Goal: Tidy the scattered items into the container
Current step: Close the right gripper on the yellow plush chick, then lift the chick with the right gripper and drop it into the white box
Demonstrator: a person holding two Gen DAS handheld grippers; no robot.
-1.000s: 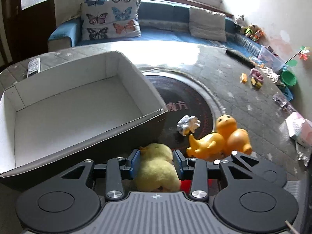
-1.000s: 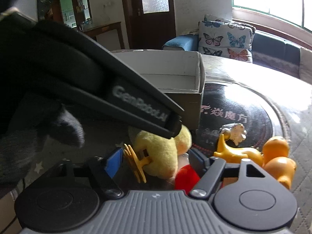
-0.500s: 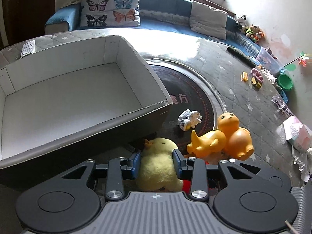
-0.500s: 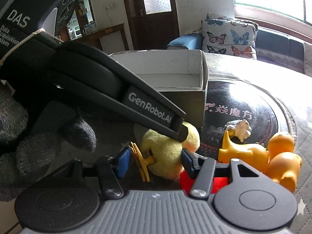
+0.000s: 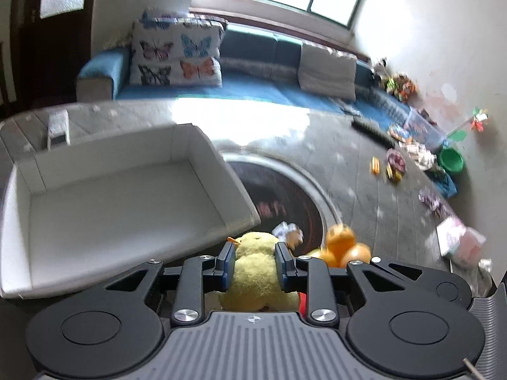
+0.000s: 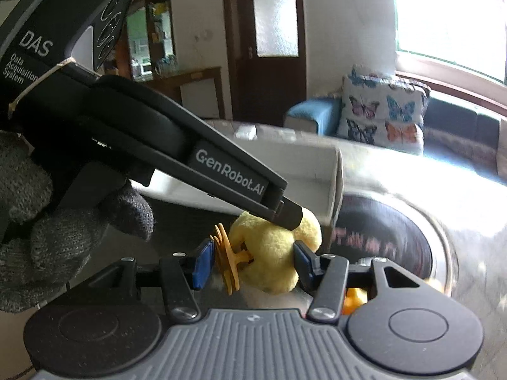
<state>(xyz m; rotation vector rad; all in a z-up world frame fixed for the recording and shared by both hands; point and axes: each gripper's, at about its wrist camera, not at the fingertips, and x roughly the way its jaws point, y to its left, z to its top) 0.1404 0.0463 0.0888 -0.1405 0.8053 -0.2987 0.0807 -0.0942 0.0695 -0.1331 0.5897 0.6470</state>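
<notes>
A yellow plush duck [image 5: 256, 272] hangs between the pads of my left gripper [image 5: 252, 262], which is shut on its body. In the right wrist view the same duck [image 6: 272, 253] also sits between the pads of my right gripper [image 6: 253, 262]. One pad presses its orange feet and the other its body. The left gripper's finger [image 6: 253, 190] reaches down onto the duck from the upper left. The empty white cardboard box [image 5: 221, 171] lies just ahead and left of the duck, and its corner [image 6: 332, 171] shows behind it. Orange rubber ducks [image 5: 345, 247] and a small white toy [image 5: 288, 231] lie lower right.
A gloved hand [image 6: 47, 228] holds the left gripper. A dark round inset [image 5: 285, 196] fills the table's middle. A remote [image 5: 58, 126] lies beyond the box. Small toys and a green bowl [image 5: 450, 160] crowd the right edge. A blue sofa with butterfly pillows [image 5: 177, 53] stands behind.
Both grippers have risen with the plush duck, and the orange ducks have dropped lower in view. The right gripper's fingers narrowed onto the duck about a second ago.
</notes>
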